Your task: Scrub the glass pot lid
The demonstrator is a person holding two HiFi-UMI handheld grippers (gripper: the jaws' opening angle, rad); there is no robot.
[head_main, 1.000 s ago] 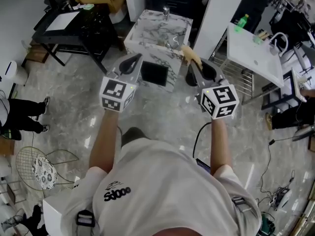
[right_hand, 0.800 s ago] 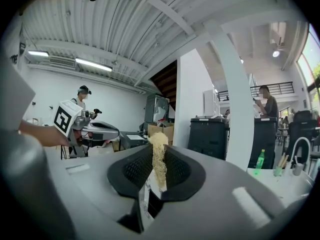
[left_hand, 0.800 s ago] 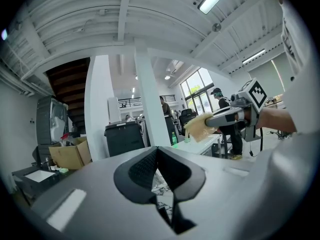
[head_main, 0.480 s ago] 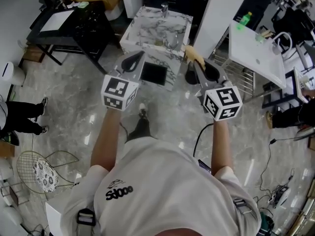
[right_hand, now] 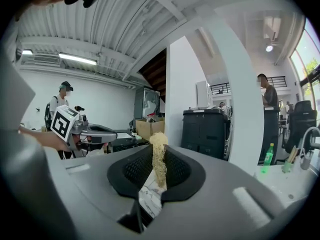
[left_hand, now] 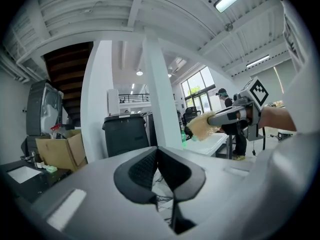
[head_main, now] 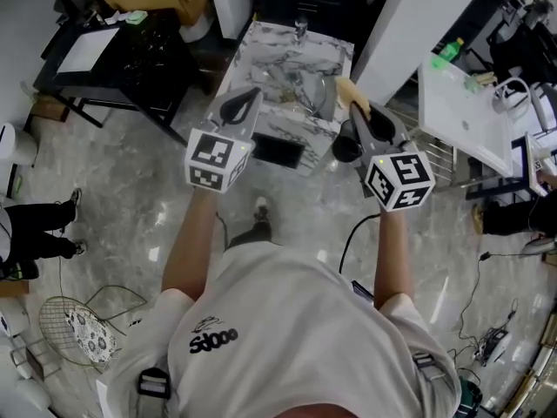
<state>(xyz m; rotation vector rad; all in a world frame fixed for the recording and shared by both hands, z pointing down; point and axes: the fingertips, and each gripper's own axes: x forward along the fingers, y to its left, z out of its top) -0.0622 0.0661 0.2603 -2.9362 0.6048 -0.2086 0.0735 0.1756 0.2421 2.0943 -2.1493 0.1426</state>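
Observation:
A marble sink counter (head_main: 278, 59) stands ahead, and a clear round thing in its basin looks like the glass pot lid (head_main: 309, 90). My left gripper (head_main: 246, 98) is held out in the air short of the counter, jaws shut with nothing between them (left_hand: 157, 154). My right gripper (head_main: 352, 98) is shut on a yellow fibrous scrubber (head_main: 345, 87), which sticks up between the jaws (right_hand: 159, 159). Each gripper shows in the other's view: the right gripper (left_hand: 235, 116) with the scrubber (left_hand: 202, 126), and the left gripper (right_hand: 95, 132).
A faucet (head_main: 300, 29) rises at the counter's far edge. A black table (head_main: 130, 50) with paper stands to the left, a white table (head_main: 461, 116) with a green bottle (head_main: 452, 50) to the right. Cables lie on the marble floor (head_main: 104, 190). People stand at the left and right edges.
The person has stepped forward, so the marble counter now lies closer under both grippers. Both grippers stay shut, the right one still with the scrubber.

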